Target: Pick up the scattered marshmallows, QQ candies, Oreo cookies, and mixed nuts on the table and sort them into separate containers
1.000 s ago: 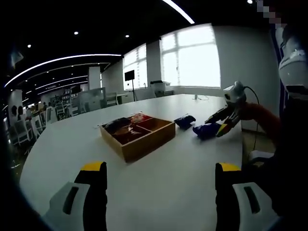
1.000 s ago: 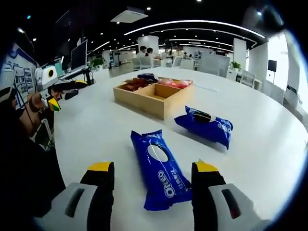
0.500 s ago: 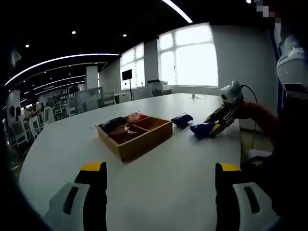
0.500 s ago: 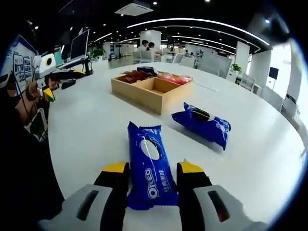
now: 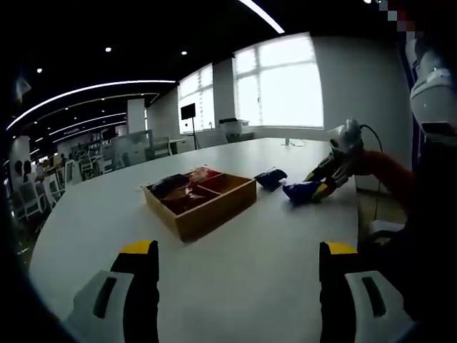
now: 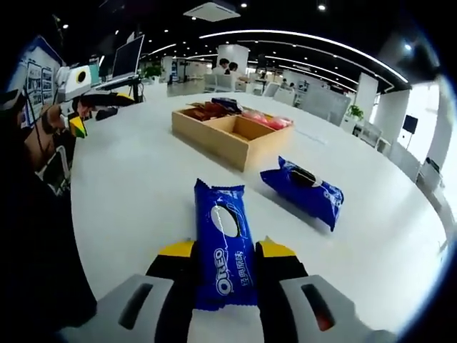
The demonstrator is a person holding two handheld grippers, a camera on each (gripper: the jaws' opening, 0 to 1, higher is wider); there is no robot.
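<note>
In the right gripper view my right gripper [image 6: 227, 254] is shut on a blue Oreo pack [image 6: 226, 239], held just above the white table [image 6: 136, 193]. A second blue Oreo pack [image 6: 305, 189] lies on the table to the right of it. Beyond them stands the wooden divided tray [image 6: 227, 132] with dark and pink packets in its far compartments. In the left gripper view my left gripper [image 5: 239, 251] hangs open over the table with nothing between its fingers. The tray [image 5: 200, 200] is ahead of it, and the right gripper [image 5: 330, 174] with its Oreo pack [image 5: 300, 190] shows at the right beside the other pack [image 5: 270, 179].
The person's body and dark sleeve fill the right edge of the left gripper view. In the right gripper view the left gripper [image 6: 86, 89] and a hand show at the far left. Chairs, desks and monitors stand beyond the table's far edge.
My right gripper closed its jaws on the near Oreo pack and raised it slightly off the table. The left gripper stayed open and nearly still.
</note>
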